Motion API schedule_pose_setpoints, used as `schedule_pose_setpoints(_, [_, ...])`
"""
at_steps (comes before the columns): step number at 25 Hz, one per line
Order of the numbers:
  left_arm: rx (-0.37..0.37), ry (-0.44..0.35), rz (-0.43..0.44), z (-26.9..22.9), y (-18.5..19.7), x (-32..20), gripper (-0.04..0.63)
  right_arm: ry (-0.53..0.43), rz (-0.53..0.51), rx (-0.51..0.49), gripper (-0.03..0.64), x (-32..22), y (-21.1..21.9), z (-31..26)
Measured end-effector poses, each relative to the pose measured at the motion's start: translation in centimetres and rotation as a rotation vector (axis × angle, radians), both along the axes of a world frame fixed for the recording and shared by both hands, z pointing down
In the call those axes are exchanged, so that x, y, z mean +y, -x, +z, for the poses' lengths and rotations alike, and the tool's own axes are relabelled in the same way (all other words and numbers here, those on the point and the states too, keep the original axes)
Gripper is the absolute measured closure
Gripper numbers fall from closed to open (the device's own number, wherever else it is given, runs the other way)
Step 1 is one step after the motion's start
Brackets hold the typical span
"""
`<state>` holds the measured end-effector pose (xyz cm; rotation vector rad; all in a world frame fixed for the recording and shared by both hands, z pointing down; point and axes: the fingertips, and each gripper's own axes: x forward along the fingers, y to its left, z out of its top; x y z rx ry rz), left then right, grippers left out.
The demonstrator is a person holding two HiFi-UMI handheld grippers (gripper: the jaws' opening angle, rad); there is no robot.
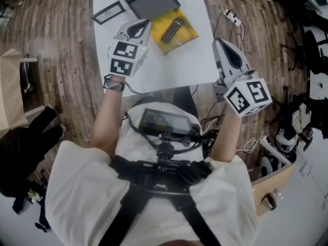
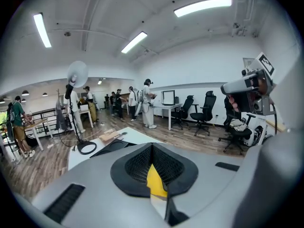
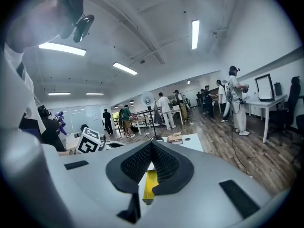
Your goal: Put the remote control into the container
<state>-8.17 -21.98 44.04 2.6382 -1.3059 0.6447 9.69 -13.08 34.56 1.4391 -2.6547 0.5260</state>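
A small black-rimmed rectangular frame (image 1: 108, 13) lies flat at the left of the white surface (image 1: 197, 60). The left tongs (image 1: 139, 28) hang over the surface's near left part, pressed together at the tip with nothing pinched, and a sliver of yellow shows below them in the left gripper view. To their right, at the far edge, sits the dark grey shallow rectangular container (image 1: 151, 1), open side up. The black remote control (image 1: 172, 29) lies outside the container, just in front of its near edge; it rests slantwise on a glossy yellow sheet (image 1: 188, 32) whose far corner meets the container. The right tongs (image 1: 225, 50) are held off the surface's right edge, over the wooden plank floor (image 1: 61, 45), likewise pressed together and pinching nothing.
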Motion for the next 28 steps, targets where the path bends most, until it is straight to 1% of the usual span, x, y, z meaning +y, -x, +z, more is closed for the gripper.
schedule_pose_setpoints(3, [0.033, -0.047, -0.001, -2.4, 0.7, 0.7, 0.584, -0.018, -0.004, 0.015, 0.618, 0.3, 0.7, -0.7])
schedule_pose_setpoints(7, [0.054, -0.077, 0.009, -5.5, 2.0, 1.8, 0.583, -0.044, -0.017, 0.019, 0.618, 0.2, 2.1, -1.9])
schedule_pose_setpoints(11, [0.085, -0.128, 0.000, -8.2, 3.4, 2.7, 0.583, -0.071, -0.046, 0.025, 0.618, 0.5, 3.8, -3.2])
schedule_pose_setpoints(15, [0.127, -0.212, -0.012, -11.4, 4.5, 3.0, 0.583, -0.112, -0.068, 0.049, 0.618, 0.6, 5.1, -5.3])
schedule_pose_setpoints(18, [0.135, -0.250, -0.019, -13.2, 5.4, 3.3, 0.583, -0.147, -0.078, 0.061, 0.618, 0.5, 6.1, -6.8])
schedule_pose_setpoints(23, [0.126, -0.315, -0.017, -15.6, 6.1, 3.9, 0.583, -0.197, -0.080, 0.071, 0.618, 0.4, 7.0, -8.7])
schedule_pose_setpoints(28, [0.144, -0.364, -0.004, -17.8, 6.4, 4.7, 0.583, -0.231, -0.102, 0.104, 0.618, 0.6, 7.9, -10.1])
